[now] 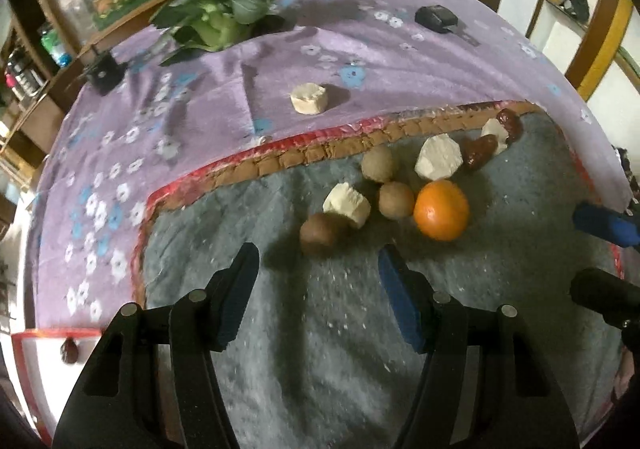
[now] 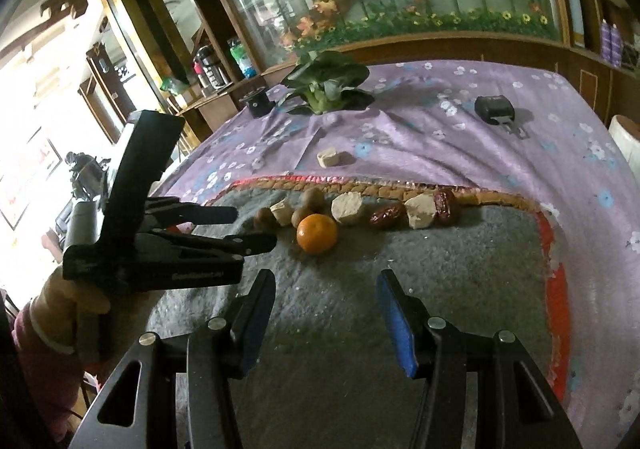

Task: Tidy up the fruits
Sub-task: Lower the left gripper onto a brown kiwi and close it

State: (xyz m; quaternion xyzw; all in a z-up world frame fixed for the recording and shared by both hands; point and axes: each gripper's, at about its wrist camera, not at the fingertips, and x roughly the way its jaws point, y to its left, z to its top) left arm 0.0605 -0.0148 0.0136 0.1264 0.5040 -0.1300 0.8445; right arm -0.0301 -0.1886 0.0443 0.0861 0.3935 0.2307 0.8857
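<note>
I have both grippers over the grey mat (image 1: 320,349) that lies on the bench's purple flowered cloth (image 1: 192,97). My left gripper (image 1: 318,261) points steeply down with its jaws standing well apart and nothing between them; its tips hover just short of the nearest brown fruit (image 1: 320,235). My right gripper (image 2: 326,289) is also parted, a little narrower, and empty, aimed at the orange (image 2: 317,233) ahead of it. The fruits sit in a loose row along the mat's far braided edge (image 2: 288,182): three small brown round ones, the orange just in front of them, two dark red dates (image 2: 387,215), and pale cream chunks (image 2: 347,208) mixed in among them. One more pale chunk (image 1: 309,98) lies apart on the cloth beyond the mat. Farther back I see a leafy green vegetable (image 2: 328,83) and a small black device (image 2: 494,108). A gloved hand (image 2: 68,297) holds the left gripper's handle.
</note>
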